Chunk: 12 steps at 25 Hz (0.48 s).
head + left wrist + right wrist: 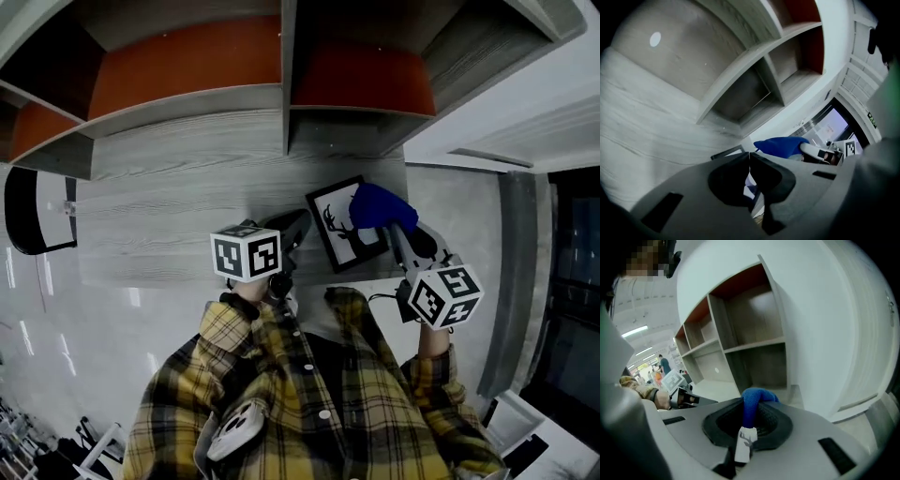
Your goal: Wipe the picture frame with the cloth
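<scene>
The black picture frame [336, 231] with a white deer print stands tilted near the right end of the grey wooden desk [169, 234]. My left gripper [302, 223] is shut on the frame's left edge; in the left gripper view the jaws [749, 161] meet on it and the dark frame bar [725, 152] runs off to the left. My right gripper [394, 228] is shut on the blue cloth [381, 207], which lies against the frame's upper right part. In the right gripper view the cloth [752, 401] bulges out between the jaws, with a sliver of the deer print [744, 446] below it.
Open shelf compartments [281, 66] with orange back panels rise behind the desk. A black chair [26, 211] sits at the far left. A white wall [525, 103] and a dark doorway [572, 262] are to the right. My plaid sleeves fill the near side.
</scene>
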Available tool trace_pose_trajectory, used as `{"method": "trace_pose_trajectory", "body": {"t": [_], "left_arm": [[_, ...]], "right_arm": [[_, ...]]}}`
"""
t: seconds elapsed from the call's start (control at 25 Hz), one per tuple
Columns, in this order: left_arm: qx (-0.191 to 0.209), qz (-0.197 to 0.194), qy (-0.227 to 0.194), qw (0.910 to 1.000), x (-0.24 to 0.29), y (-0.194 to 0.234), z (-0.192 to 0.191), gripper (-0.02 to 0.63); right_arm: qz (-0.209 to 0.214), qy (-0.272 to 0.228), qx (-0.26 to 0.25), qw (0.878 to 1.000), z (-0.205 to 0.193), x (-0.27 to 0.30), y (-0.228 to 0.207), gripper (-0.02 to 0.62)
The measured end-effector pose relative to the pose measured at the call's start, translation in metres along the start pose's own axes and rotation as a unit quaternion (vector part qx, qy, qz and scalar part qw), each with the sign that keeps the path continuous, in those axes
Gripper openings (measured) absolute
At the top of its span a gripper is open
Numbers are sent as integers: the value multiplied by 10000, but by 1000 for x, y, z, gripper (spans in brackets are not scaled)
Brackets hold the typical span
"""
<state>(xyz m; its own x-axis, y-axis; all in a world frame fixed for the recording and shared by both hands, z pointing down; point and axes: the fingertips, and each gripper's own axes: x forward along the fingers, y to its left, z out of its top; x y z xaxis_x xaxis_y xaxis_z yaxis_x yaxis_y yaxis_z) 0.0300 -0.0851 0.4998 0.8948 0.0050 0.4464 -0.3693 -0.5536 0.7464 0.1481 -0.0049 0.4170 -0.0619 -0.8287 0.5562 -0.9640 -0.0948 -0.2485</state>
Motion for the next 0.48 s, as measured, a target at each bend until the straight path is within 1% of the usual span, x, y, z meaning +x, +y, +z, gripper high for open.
{"method": "trace_pose_trajectory", "body": {"t": [0.08, 0.16, 0.24, 0.32, 0.4, 0.48], "left_arm": [[283, -140, -266, 9991, -14, -17, 19, 6], [702, -211, -540, 9958, -30, -34, 38, 6], [1185, -188, -789, 9896, -48, -49, 56, 5], [1582, -149, -1043, 9818, -66, -63, 73, 5], [1843, -169, -1298, 9741, -84, -77, 89, 5], [2079, -211, -1462, 9669, -99, -90, 102, 5]], "right_arm": [[205, -330, -121, 9992, 26, -2, 19, 41], [384, -606, -349, 9968, 51, -3, 40, 41], [530, -824, -711, 9926, 73, -3, 62, 41], [685, -1004, -1093, 9866, 92, -2, 84, 41], [845, -1148, -1365, 9803, 105, 0, 105, 41], [1015, -1269, -1445, 9761, 114, 1, 122, 41]]}}
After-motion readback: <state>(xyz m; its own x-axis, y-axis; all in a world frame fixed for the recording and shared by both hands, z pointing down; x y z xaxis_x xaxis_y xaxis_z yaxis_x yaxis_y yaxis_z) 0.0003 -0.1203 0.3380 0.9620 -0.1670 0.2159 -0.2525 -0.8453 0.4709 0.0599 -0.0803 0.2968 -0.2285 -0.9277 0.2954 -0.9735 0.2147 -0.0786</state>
